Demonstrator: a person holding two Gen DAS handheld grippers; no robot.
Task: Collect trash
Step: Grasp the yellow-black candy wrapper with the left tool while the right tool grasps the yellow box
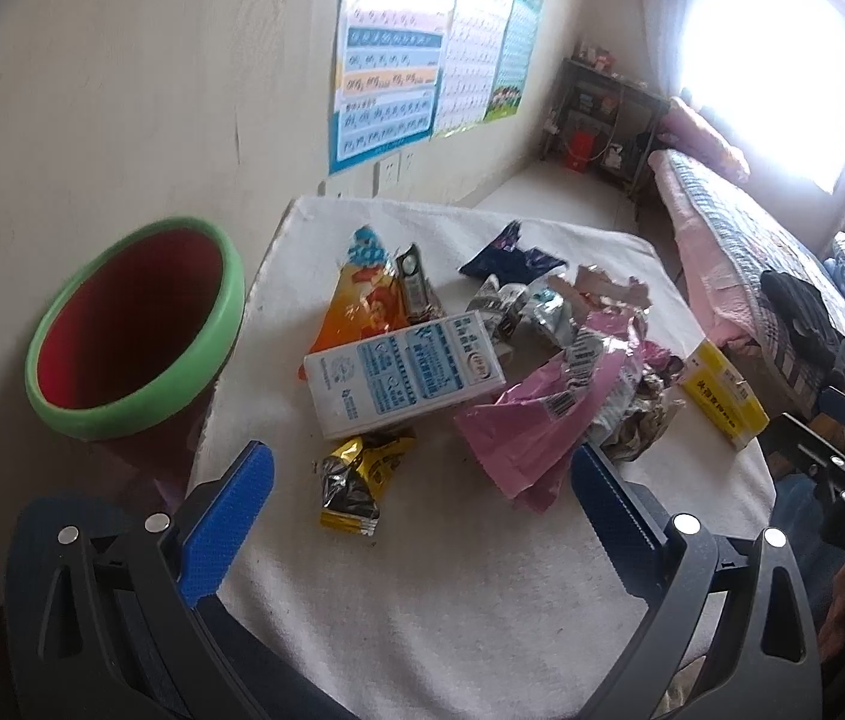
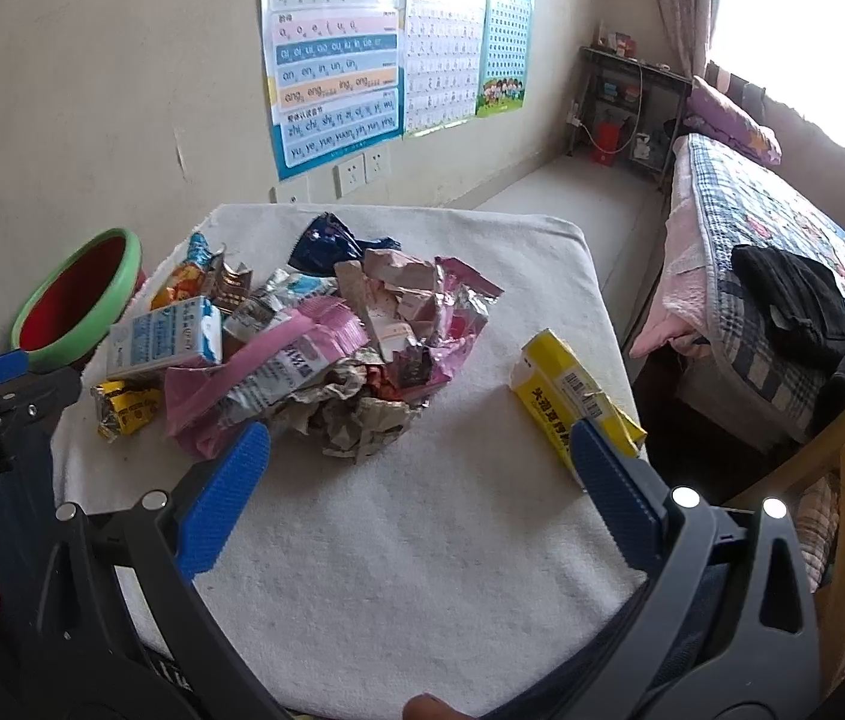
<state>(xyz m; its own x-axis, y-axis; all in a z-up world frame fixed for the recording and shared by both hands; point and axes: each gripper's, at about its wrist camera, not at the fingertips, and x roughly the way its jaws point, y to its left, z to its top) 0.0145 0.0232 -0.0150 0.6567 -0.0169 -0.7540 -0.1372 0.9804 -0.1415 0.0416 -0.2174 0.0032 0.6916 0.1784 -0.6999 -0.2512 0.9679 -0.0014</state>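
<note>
Currently both grippers, left gripper and right gripper, hang spread wide and empty; trash pile mid-table, bin off left edge. Take the near foil wrapper first, pinching low.

Daylight comes from the window, which is overexposed white with glare. The left view looks soft and hazy; edges bend strongly.

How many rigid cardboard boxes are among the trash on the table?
2: a blue-and-white carton at the pile's left edge, and a yellow box apart on the right. Others may be buried.
</note>
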